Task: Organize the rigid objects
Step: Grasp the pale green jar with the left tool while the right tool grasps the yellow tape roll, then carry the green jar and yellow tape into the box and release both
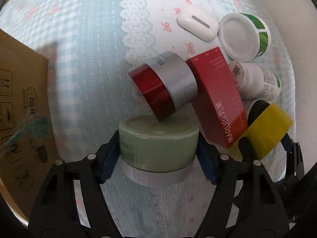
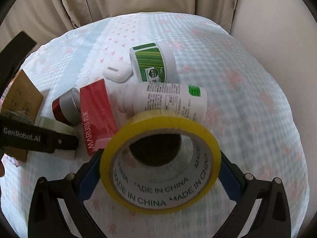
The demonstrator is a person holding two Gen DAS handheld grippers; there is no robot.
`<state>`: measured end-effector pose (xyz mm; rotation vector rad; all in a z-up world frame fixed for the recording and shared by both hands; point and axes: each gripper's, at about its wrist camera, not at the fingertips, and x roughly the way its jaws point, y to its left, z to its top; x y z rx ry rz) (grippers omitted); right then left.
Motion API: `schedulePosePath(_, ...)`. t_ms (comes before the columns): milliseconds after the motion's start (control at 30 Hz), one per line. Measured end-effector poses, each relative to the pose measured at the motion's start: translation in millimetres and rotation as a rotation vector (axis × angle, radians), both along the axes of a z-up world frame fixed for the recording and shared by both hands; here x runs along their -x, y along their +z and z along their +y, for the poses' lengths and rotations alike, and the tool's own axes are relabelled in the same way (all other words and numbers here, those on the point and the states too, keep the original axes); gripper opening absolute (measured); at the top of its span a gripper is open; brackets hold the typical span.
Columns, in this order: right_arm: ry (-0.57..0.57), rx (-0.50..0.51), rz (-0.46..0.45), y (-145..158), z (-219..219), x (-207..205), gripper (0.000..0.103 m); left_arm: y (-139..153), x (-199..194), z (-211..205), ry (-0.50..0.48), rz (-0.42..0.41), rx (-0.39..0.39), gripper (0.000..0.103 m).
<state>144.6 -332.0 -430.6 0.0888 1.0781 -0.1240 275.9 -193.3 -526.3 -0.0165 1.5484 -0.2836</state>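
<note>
I see my left hand-held gripper [image 1: 158,154] pinching the pale green jar [image 1: 158,146] on the bedspread [image 1: 89,59]; my right hand-held gripper [image 2: 160,170] clamps the yellow tape roll [image 2: 160,164] between its 2 pads.

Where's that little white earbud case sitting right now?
The white earbud case lies on the patterned cloth behind the pile, beside the green-labelled tub, beyond the red box.
</note>
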Motion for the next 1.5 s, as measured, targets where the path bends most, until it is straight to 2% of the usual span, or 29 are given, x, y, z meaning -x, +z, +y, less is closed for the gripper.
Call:
schedulePosePath(267, 0.011, -0.021, 0.012, 3, 1, 3, 0.1, 8, 11, -1, -0.021, -0.028, -0.001, 0.068)
schedulePosePath(500, -0.026, -0.033, -0.032, 32, -5, 17, 0.099, 53, 25, 5, -0.026, -0.108, 0.023, 0.068)
schedulePosePath(667, -0.056, -0.03, -0.088, 78, -8, 34, 0.099, 103, 35, 10, -0.012, -0.195, 0.058, 0.068)
schedulePosePath(833, -0.082, -0.064, -0.146, 146, -12, 54, 0.099, 176, 56, 23, 0.008, -0.306, 0.108, 0.068)
schedulePosePath(967, -0.068, -0.05, -0.162, 207, -5, 63, 0.1, 238, 65, 34, 0.034, -0.392, 0.144, 0.068)
schedulePosePath(1100, -0.037, -0.055, -0.184, 262, 10, 64, 0.1, 291, 78, 64, 0.072, -0.465, 0.18, 0.068)
schedulePosePath(1233, 0.001, -0.06, -0.213, 308, 37, 61, 0.1, 332, 93, 103, 0.11, -0.523, 0.199, 0.068)
schedulePosePath(1333, 0.03, -0.069, -0.23, 332, 67, 57, 0.1, 352, 104, 137, 0.128, -0.559, 0.193, 0.068)
schedulePosePath(1500, 0.07, -0.085, -0.235, 352, 129, 44, 0.1, 375, 111, 209, 0.158, -0.589, 0.168, 0.068)
